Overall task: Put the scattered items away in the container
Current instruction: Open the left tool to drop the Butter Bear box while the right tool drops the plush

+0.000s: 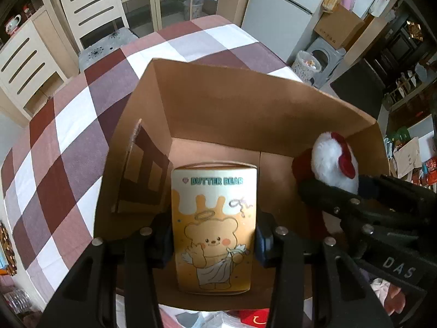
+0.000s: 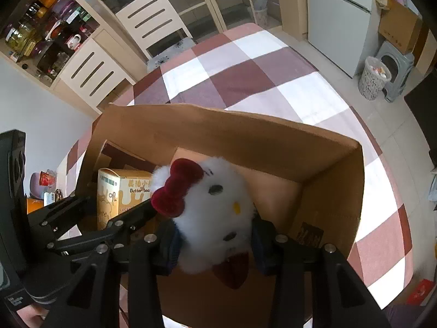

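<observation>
Left wrist view looks straight down into the open carton (image 1: 224, 109), and the left gripper (image 1: 214, 242) is clamped on the bear box (image 1: 214, 229), its blue pads pressed to both long sides. The box is printed with a cartoon bear and "BUTTER BEAR" across its top end. It sits inside the carton walls, over the left part of the floor; whether it touches the bottom, I cannot tell. Just left of it, one carton flap (image 1: 142, 175) is folded inward and leans against the side wall.

Over on the right of that same view, the plush cat (image 1: 331, 161) pokes in, white fur and red bow, with the right gripper's black linkage just below it.

Right wrist view now: the right gripper (image 2: 214, 242) is closed on the cat (image 2: 215, 213), pads squeezing its fluffy head from either side. Red bow up top, yellow nose, a red garment below the chin. The cat is inside the carton (image 2: 333, 191) too, toward the middle, held above the brown floor. To its left stands the bear box (image 2: 120, 196), with the left gripper's arms across its lower part.

The carton rests on a table covered by a checked cloth (image 2: 245, 73) in maroon, mauve and white. Beyond the table, a cream slatted chair (image 2: 153, 19) stands at the far edge, and a white fridge (image 2: 338, 11) is off to the right.
</observation>
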